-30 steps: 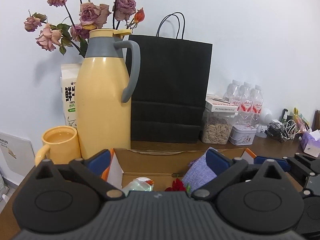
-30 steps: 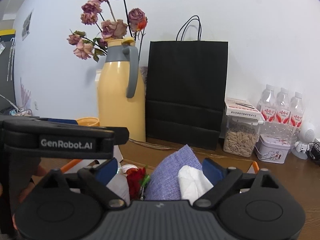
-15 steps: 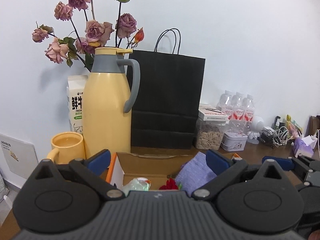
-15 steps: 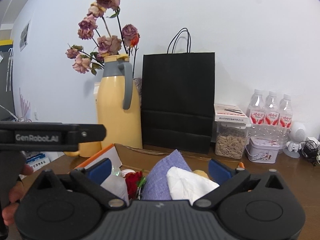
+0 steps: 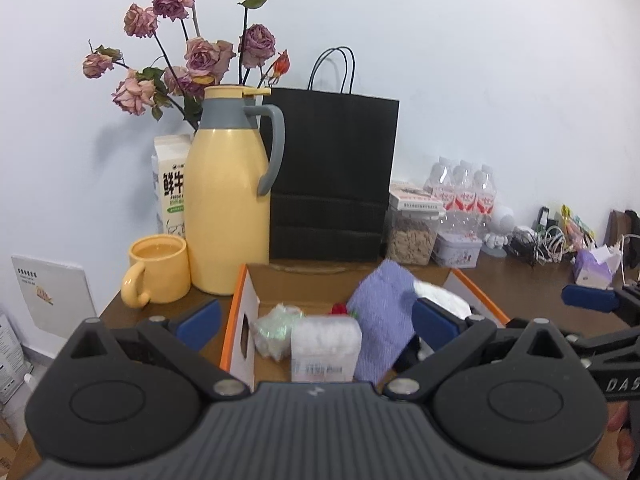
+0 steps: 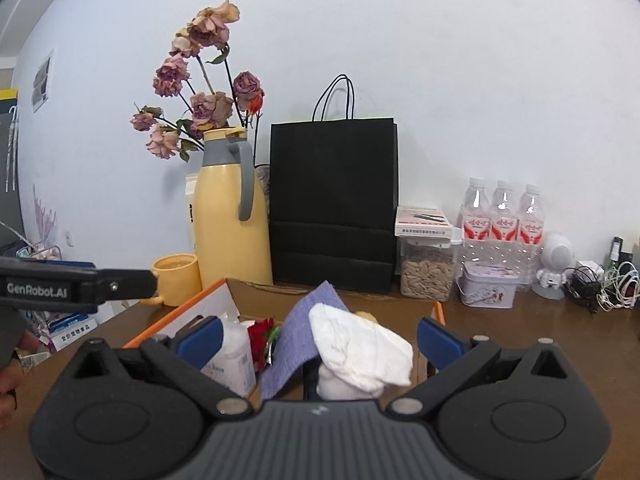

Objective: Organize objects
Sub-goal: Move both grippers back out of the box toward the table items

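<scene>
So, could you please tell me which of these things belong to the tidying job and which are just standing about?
Job:
cardboard box
purple cloth
white cloth
red flower
cotton pack

Standing about:
yellow jug
yellow mug
black paper bag
seed jar
water bottles

"GenRobot.AI" in white on left gripper (image 6: 44, 290) arm. "DAS" partly readable on right gripper (image 5: 618, 384) body. Milk carton (image 5: 170, 184) at desk's back left edge shows "鲜牛". Other labels too small.
</scene>
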A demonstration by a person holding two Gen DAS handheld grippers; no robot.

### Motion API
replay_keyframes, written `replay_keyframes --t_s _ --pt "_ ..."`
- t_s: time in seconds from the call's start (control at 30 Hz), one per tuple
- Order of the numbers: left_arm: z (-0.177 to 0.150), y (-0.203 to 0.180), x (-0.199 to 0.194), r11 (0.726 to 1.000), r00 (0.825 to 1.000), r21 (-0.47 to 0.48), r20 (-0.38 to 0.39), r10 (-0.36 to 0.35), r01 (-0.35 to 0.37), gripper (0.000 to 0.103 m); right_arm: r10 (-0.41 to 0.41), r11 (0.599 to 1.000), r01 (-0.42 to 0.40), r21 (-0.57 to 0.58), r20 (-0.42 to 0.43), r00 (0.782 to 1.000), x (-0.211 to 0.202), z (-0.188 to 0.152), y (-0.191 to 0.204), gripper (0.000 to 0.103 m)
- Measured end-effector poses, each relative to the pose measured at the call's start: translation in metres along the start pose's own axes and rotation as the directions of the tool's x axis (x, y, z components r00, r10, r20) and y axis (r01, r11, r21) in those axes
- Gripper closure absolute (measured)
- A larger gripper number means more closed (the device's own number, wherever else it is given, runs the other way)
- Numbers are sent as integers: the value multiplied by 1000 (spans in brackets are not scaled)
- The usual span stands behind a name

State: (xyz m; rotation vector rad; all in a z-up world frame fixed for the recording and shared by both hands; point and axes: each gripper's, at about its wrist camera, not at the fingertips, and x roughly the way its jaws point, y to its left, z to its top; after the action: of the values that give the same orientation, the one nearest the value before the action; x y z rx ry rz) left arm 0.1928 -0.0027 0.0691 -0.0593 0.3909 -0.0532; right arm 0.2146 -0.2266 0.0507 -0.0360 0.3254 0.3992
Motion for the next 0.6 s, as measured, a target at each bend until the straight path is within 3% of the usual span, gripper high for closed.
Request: replay_keyframes --t_s 0.37,0.6 --pt "-35 0 -28 1000 996 12 -89 -4 5 0 20 1000 -20 -9 -64 998 -42 -28 2 0" --pt "-64 -3 -32 1000 984 26 -177 -7 12 0 30 999 -27 23 -115 993 -55 -55 -9 0"
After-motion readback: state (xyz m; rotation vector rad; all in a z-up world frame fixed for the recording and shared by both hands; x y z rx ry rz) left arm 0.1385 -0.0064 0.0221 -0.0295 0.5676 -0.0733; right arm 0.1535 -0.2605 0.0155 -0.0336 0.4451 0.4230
